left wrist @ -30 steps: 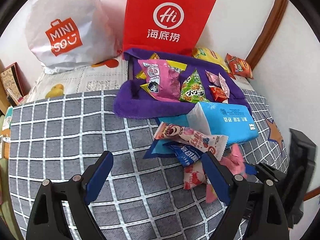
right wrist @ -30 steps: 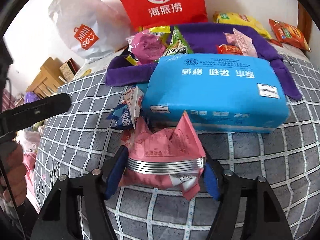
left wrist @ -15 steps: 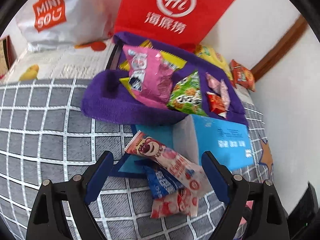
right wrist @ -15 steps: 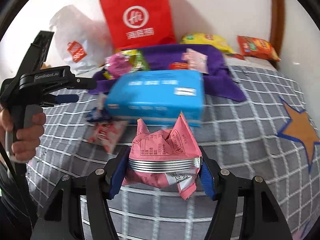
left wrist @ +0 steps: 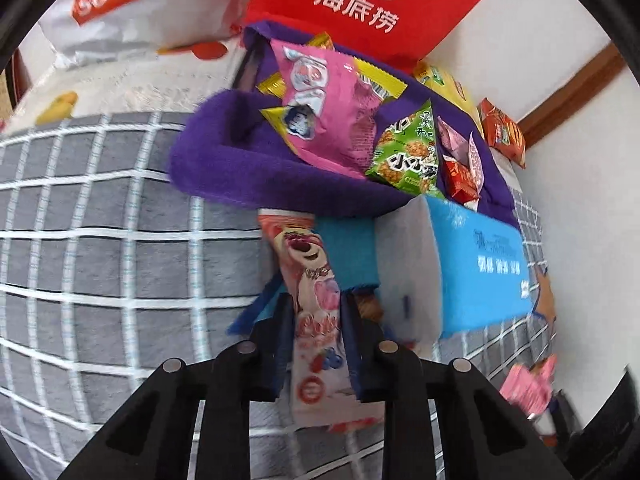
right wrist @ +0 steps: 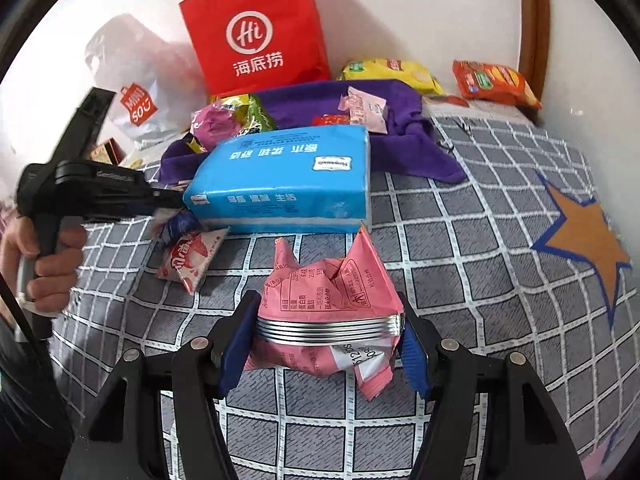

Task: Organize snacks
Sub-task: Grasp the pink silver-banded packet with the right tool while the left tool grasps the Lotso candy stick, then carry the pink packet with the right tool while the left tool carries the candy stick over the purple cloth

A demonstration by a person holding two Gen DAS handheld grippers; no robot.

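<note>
Pink foil, crumpled and printed with a nutrition panel, fills the right gripper: its blue-padded fingers are closed narrow on a pink snack packet, pinching it across a silver crimped seam, above the grey checked bedspread. The left gripper is likewise clamped narrow, on a long pale-pink wrapper with a bear face that runs lengthwise between its fingers and sticks out both near and far of them; the near end lies over the bedspread. Just beyond that wrapper, in the left wrist view, sits a blue tissue pack, its white end turned toward the camera. From the right wrist view the left gripper reaches in from the left, its tip touching or just beside the near left corner of the tissue pack, with a red-and-white strawberry sachet and a dark blue packet lying just beside it on the bedspread. Farther back lies a purple towel holding a bright pink bag, a green bag of rice snacks and small red and pale-pink sachets. Behind the towel a red paper bag and a white shopping bag stand against the wall; a yellow packet and an orange packet lie far right. An orange star marks the bedspread on the right.
</note>
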